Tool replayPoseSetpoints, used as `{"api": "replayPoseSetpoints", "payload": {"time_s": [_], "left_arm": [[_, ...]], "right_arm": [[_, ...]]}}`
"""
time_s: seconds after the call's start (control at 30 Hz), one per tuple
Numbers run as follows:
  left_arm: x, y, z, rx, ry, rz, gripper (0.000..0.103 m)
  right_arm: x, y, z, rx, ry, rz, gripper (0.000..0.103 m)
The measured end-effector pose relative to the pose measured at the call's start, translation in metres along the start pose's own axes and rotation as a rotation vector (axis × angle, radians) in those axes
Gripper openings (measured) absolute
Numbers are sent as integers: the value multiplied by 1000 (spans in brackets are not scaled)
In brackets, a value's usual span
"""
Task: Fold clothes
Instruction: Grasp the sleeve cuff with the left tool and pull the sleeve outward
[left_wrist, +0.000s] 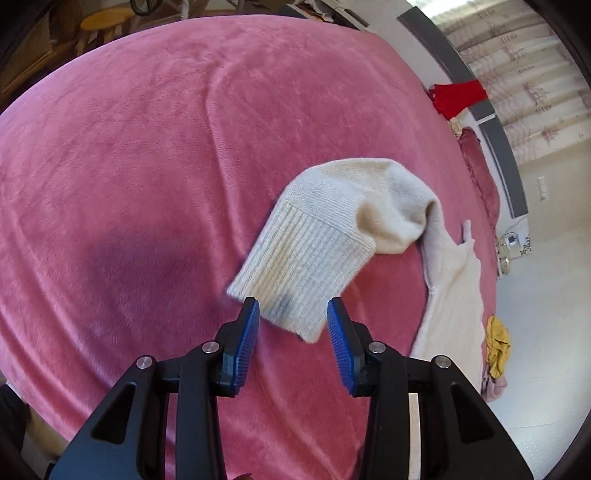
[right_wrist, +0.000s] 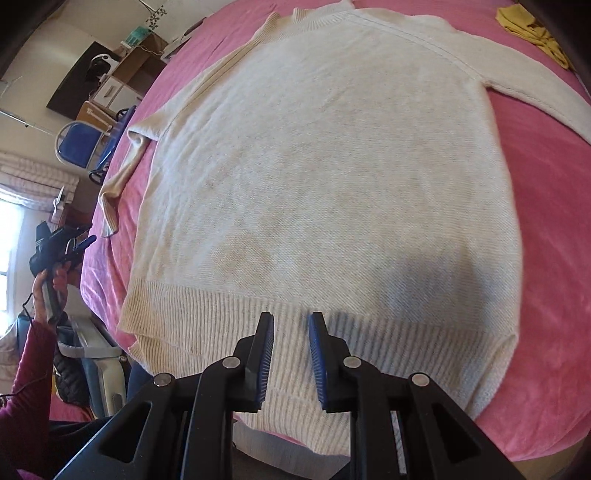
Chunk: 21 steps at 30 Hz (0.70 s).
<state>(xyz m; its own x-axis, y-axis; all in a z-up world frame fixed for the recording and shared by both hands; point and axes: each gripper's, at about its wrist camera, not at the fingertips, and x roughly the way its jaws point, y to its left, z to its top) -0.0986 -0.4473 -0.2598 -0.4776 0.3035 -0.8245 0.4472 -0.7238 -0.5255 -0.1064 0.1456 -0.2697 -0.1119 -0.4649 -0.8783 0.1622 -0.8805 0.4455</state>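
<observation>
The cream sweater (right_wrist: 314, 177) lay flat on the pink bedspread (right_wrist: 546, 221); its sleeve cuff (left_wrist: 295, 258) hung between the left gripper (left_wrist: 293, 314)'s parted, non-pressing fingers. The right gripper (right_wrist: 291, 325) hovered over the near hem, jaws apart, empty; the sleeve probably wanted laying squarely across the body.

Cream sweater (right_wrist: 314, 166) and yellow garment (right_wrist: 532, 26) on pink bed (right_wrist: 554, 221).

- The left hand-held gripper (left_wrist: 291, 314) points down, and its two blue pads (left_wrist: 245, 343) stand apart with nothing pressed between them.
- The right hand-held gripper (right_wrist: 291, 325) points down too, its pads (right_wrist: 317, 354) closer together but with a gap.
- The person's left hand (right_wrist: 50, 291), in a dark red sleeve (right_wrist: 26, 369), holds the left hand-held gripper.
</observation>
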Motion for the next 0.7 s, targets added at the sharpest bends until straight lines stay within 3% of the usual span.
{"api": "replayPoseSetpoints", "payload": {"time_s": [0.17, 0.27, 0.5, 0.53, 0.57, 0.7], "left_arm": [[4, -1, 16, 26, -17, 28, 41], [13, -1, 27, 48, 3, 65, 41], [34, -10, 31, 118, 55, 68, 41], [37, -12, 30, 131, 62, 78, 27], [40, -14, 29, 145, 63, 97, 3], [42, -20, 24, 183, 38, 142, 2]], "right_arm": [[0, -1, 3, 4, 8, 1, 19], [1, -2, 5, 8, 7, -1, 19], [13, 4, 8, 15, 19, -6, 19], [14, 6, 9, 13, 18, -8, 19], [15, 8, 11, 10, 14, -11, 19], [16, 17, 17, -7, -1, -20, 19]]}}
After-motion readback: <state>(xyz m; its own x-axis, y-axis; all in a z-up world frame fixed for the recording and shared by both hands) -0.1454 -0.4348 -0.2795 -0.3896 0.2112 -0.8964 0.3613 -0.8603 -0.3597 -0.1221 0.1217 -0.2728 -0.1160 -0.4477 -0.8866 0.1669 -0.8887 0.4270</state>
